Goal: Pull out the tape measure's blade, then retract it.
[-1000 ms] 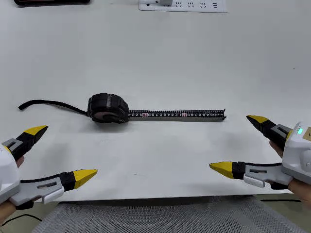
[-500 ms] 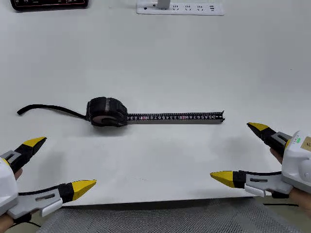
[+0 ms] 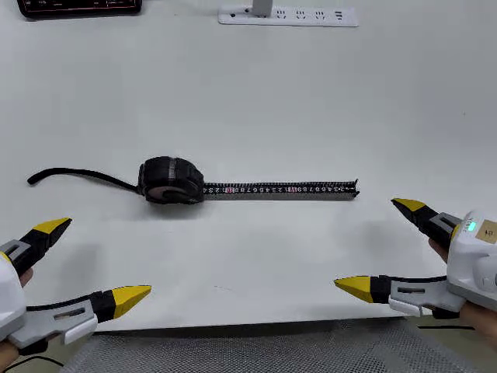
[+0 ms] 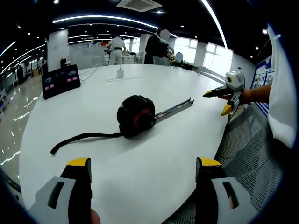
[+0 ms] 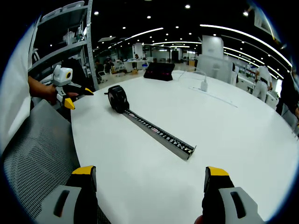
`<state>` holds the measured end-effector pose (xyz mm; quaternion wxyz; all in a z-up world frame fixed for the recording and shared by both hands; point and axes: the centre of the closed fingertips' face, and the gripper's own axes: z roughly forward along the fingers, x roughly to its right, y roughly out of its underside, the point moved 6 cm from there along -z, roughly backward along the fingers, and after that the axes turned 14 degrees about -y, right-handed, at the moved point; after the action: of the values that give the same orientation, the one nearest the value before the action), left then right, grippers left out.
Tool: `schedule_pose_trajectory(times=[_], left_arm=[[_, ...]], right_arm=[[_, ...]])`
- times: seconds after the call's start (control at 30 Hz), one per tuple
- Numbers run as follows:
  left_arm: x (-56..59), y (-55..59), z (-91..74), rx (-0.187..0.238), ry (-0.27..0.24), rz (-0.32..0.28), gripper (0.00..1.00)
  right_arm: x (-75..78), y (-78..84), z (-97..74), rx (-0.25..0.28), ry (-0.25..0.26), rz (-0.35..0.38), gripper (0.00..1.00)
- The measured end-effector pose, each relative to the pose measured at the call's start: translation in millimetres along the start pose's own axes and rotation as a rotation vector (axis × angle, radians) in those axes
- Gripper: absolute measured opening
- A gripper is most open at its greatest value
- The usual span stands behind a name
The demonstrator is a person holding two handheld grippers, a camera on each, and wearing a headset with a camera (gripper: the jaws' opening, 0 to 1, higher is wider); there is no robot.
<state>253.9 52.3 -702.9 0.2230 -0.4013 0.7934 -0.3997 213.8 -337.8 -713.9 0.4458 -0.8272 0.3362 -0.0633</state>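
Black tape measure (image 3: 172,180) has blade (image 3: 279,189) out, strap (image 3: 78,174) prob. fabric.

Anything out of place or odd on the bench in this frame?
Nothing looks spilled or damaged. The one oddity: the blade of the tape measure lies pulled out flat on the table with nothing holding it; the left gripper and right gripper both hang open near the front edge, clear of it.
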Motion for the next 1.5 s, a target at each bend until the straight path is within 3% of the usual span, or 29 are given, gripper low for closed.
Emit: schedule_pose_trajectory(times=[0.7, 1.23, 1.5], left_arm=[[1.0, -3.5, 1.0, 0.003, -0.013, 0.006, 0.88], [10.4, -25.8, 18.0, 0.024, -0.059, -0.027, 0.88], [18.7, -31.2, 30.2, 0.008, -0.043, -0.036, 0.87]], right_arm=[[-0.9, 0.3, 1.2, -0.004, 0.004, -0.005, 0.95], [1.4, -7.4, -1.1, 0.021, 0.019, -0.013, 0.94], [2.4, -6.5, -1.8, 0.022, 0.022, -0.010, 0.94]])
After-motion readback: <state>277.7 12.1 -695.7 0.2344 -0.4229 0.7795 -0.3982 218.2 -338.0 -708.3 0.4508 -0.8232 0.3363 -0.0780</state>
